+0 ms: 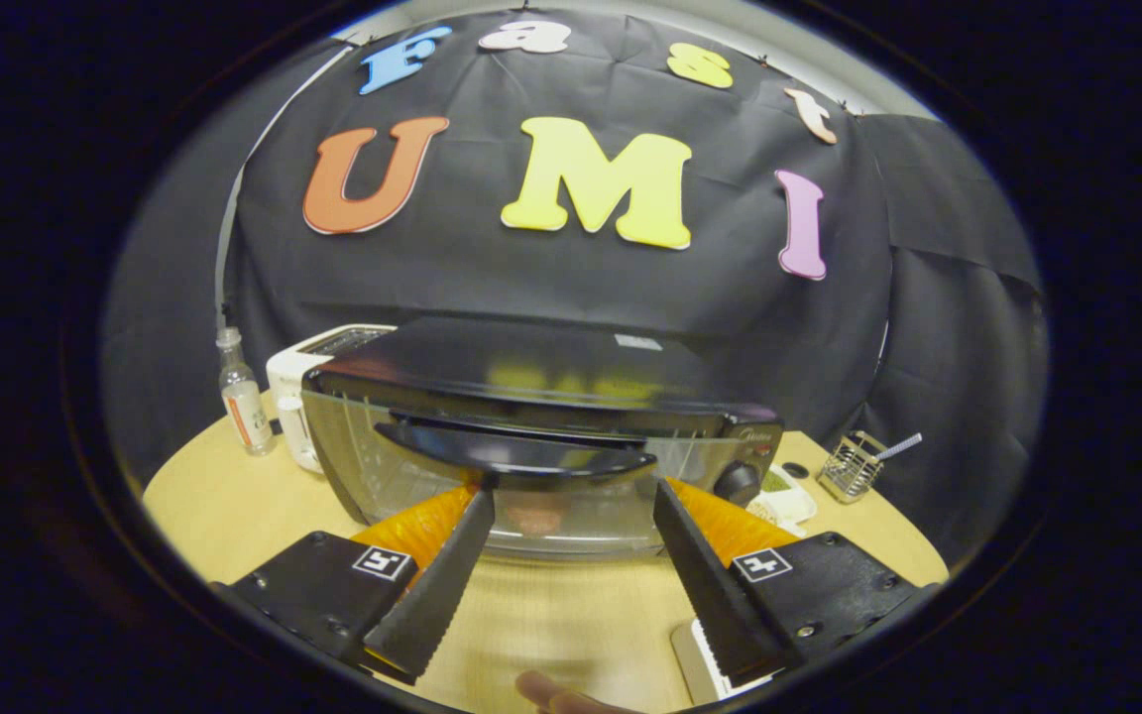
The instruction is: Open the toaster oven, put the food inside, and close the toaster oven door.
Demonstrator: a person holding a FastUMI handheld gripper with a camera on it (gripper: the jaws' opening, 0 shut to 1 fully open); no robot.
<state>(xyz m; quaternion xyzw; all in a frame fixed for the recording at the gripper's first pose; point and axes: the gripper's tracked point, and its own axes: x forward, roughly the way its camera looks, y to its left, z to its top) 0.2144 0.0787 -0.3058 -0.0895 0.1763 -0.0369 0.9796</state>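
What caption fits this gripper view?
Open gripper at the handle of the closed toaster oven on the table.

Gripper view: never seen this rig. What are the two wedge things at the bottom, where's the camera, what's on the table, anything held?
The camera rides on a handheld tool and looks forward along its two fingers; those wedges are the tongs. They stand open and hold nothing, with their tips at either end of the dark door handle of the black glass-fronted toaster oven, whose door looks shut. The oven sits on a round light wooden table. Beside it are a white toaster and a small clear bottle; on its other side stands a wire mesh holder. A fingertip shows nearest the camera.
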